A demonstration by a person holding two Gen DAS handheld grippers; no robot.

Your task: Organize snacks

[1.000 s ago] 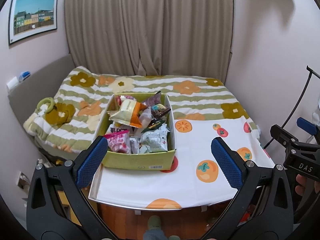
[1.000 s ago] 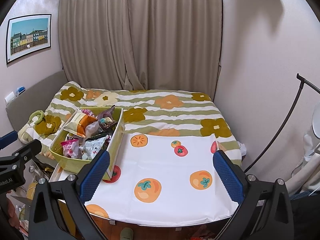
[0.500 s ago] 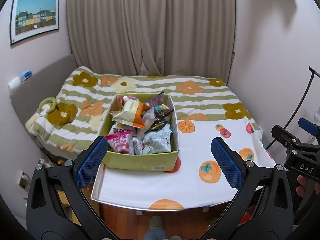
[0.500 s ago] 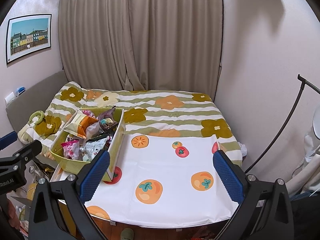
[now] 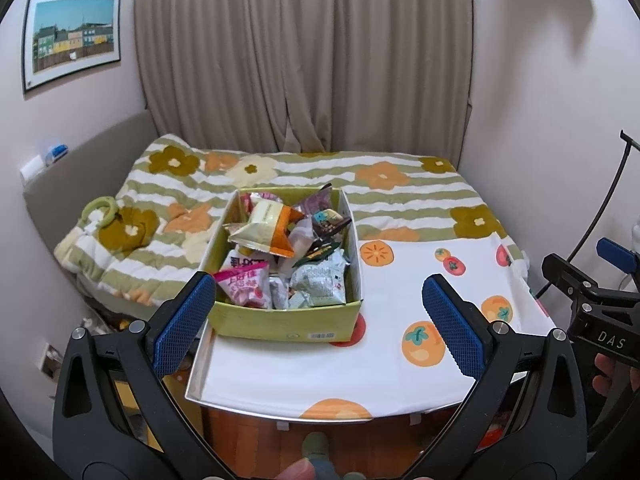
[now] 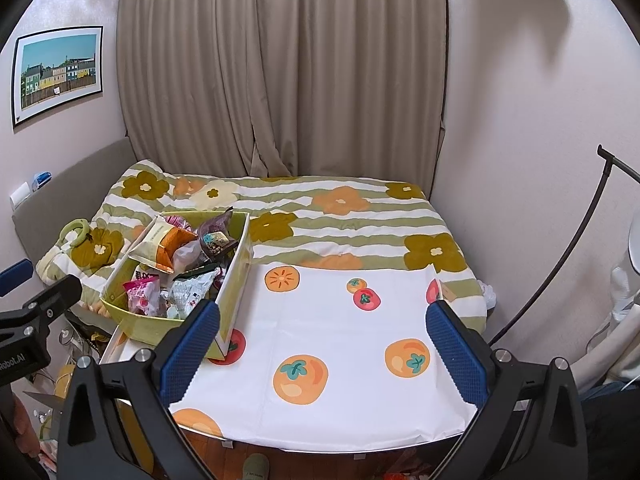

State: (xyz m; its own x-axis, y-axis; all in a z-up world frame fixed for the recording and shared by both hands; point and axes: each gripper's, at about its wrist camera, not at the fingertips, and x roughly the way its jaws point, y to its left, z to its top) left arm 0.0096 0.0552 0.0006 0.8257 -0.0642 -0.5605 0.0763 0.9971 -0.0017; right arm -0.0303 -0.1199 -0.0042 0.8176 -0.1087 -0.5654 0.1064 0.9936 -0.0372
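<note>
Both the left gripper [image 5: 318, 322] and right gripper [image 6: 322, 344] gape empty above the fruit-print white bench [image 6: 332, 332]; the green cardboard box [image 5: 288, 326] heaped with snack packets [image 5: 280, 256] sits at its left edge.

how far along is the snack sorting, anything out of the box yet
Nothing looks done: every snack packet visible sits piled in the green box, and the fruit-print tablecloth beside it holds none. Nothing is in hand; the left gripper and right gripper are both open and empty. All the sorting is left.
</note>
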